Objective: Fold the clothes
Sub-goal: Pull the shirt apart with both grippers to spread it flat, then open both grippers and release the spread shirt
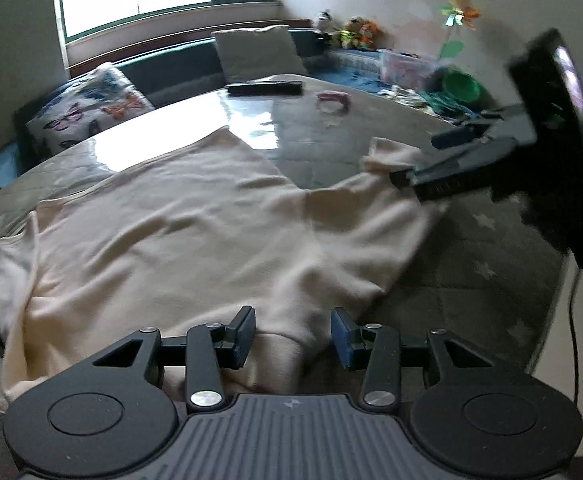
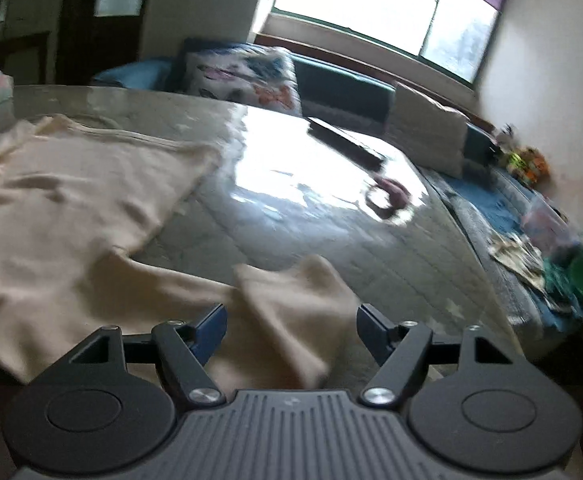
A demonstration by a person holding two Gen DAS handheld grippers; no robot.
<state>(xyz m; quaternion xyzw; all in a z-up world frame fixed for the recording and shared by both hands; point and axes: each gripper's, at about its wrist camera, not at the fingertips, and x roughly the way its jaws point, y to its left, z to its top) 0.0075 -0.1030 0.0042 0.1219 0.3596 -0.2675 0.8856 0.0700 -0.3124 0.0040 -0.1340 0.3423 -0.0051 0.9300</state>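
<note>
A cream long-sleeved garment (image 1: 195, 224) lies spread and wrinkled on a round glass table (image 1: 311, 128). My left gripper (image 1: 293, 338) is open, its jaws on either side of a fold of cloth at the near edge. My right gripper (image 1: 415, 176) shows in the left wrist view at the right, by the sleeve end (image 1: 387, 156). In the right wrist view the right gripper (image 2: 291, 330) is open with the sleeve end (image 2: 291, 300) lying between its jaws. The garment body (image 2: 63, 188) stretches away to the left there.
A black remote (image 1: 265, 88) and a pink hair tie (image 1: 333, 98) lie on the far part of the table. A sofa with a butterfly cushion (image 1: 87, 108) and a grey cushion (image 1: 257, 54) stands behind. Toys, a plastic box and a green bowl (image 1: 461, 86) sit at the right.
</note>
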